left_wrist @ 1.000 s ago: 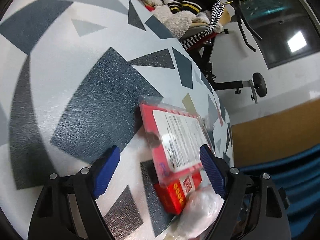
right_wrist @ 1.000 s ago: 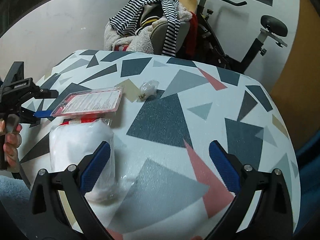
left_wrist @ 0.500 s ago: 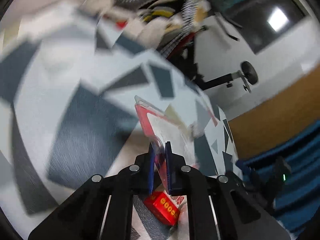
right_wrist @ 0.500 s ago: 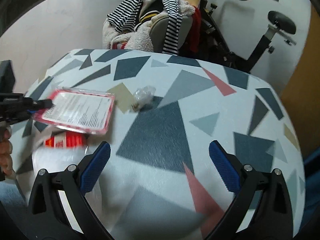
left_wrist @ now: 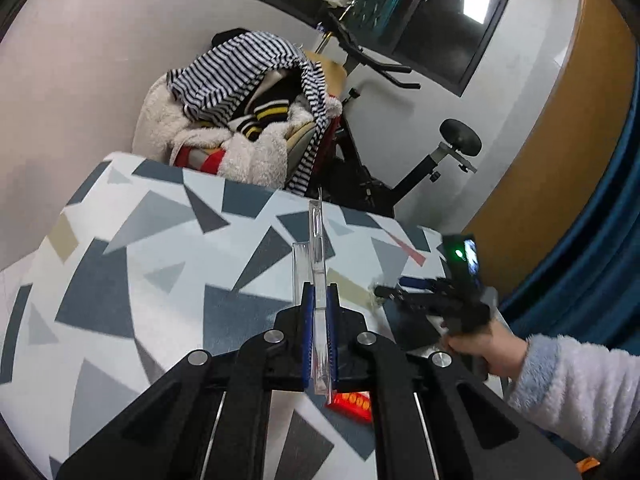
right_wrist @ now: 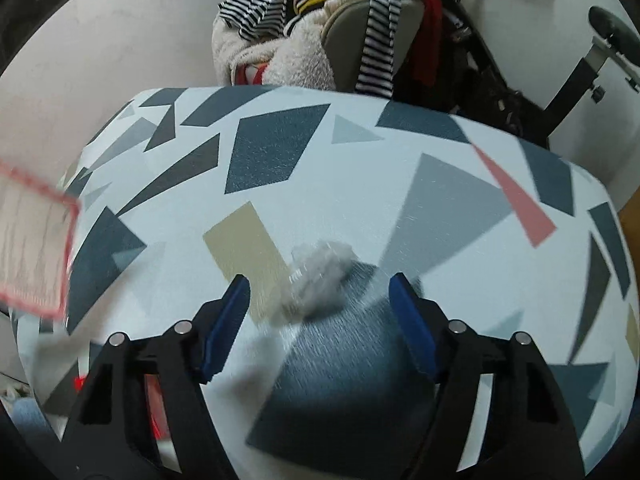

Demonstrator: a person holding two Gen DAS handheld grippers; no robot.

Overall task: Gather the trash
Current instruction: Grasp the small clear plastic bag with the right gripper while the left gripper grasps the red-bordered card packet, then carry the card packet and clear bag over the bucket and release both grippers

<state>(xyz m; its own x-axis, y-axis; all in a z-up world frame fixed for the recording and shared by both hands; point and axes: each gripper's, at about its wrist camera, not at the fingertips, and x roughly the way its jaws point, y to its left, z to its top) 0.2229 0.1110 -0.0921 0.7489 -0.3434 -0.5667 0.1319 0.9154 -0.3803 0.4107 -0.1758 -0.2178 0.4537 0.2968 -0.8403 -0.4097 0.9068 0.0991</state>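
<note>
My left gripper (left_wrist: 319, 300) is shut on a clear plastic blister pack (left_wrist: 317, 240), held edge-on above the patterned table (left_wrist: 160, 248). The same pack shows its red-bordered card face at the left edge of the right wrist view (right_wrist: 34, 244). My right gripper (right_wrist: 320, 300) is open, its blue pads on either side of a small crumpled clear wrapper (right_wrist: 320, 276) lying on the table (right_wrist: 400, 168). It also appears in the left wrist view (left_wrist: 436, 304), held in a hand. A red box (left_wrist: 352, 406) lies on the table below my left gripper.
A chair piled with striped and fleecy clothes (left_wrist: 248, 116) stands behind the table, also in the right wrist view (right_wrist: 320, 24). An exercise bike (left_wrist: 400, 160) stands beside it. A blue curtain (left_wrist: 592, 240) hangs at the right.
My left gripper shut on the blister pack and lifted it off the table. My right gripper moved forward from the white bag and now straddles the crumpled wrapper.
</note>
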